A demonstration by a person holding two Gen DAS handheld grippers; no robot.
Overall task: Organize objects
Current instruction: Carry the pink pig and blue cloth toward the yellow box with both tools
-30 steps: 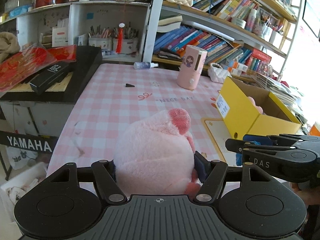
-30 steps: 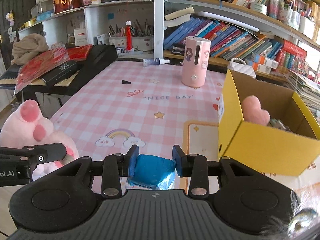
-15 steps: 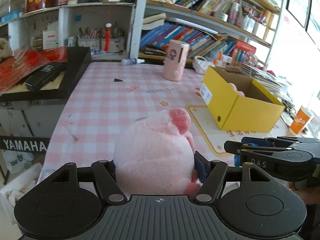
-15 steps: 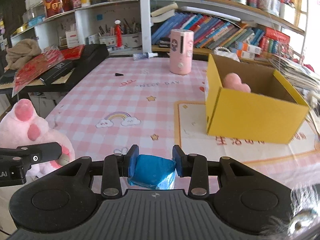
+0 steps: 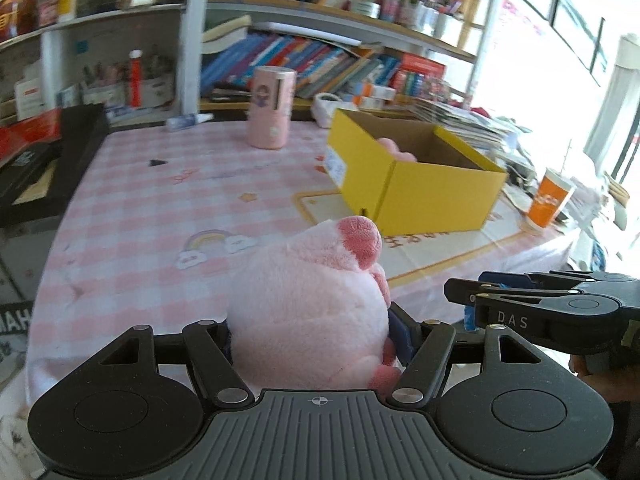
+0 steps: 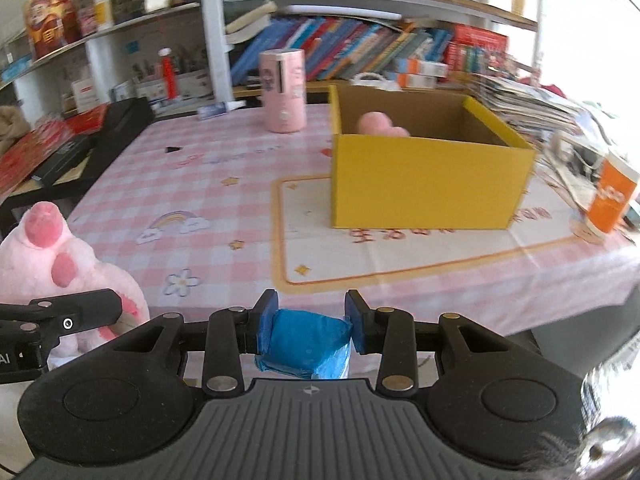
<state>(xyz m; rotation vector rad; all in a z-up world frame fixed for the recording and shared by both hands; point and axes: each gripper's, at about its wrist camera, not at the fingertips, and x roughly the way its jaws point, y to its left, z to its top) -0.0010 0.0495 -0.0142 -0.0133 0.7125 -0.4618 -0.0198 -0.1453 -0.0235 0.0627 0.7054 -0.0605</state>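
My left gripper (image 5: 312, 332) is shut on a pink plush pig (image 5: 308, 304), which fills the space between its pads; the same plush pig (image 6: 52, 264) shows at the left edge of the right wrist view. My right gripper (image 6: 311, 326) is shut on a small blue packet (image 6: 308, 340). Both are held in the air at the near edge of the pink checked tablecloth (image 6: 200, 184). An open yellow cardboard box (image 6: 424, 176) stands on the table ahead and to the right, with a pink plush heart (image 6: 380, 124) inside it.
A pink cylinder (image 6: 283, 92) stands behind the box, near a small bottle (image 5: 188, 120) lying flat. An orange paper cup (image 6: 612, 196) sits at the table's right edge. Black cases (image 5: 44, 160) lie left; bookshelves (image 5: 340, 52) line the back.
Both grippers have swung to the right with their loads, so the yellow box now sits nearer the middle of both views and the orange cup has come into sight. Neither grip has changed.
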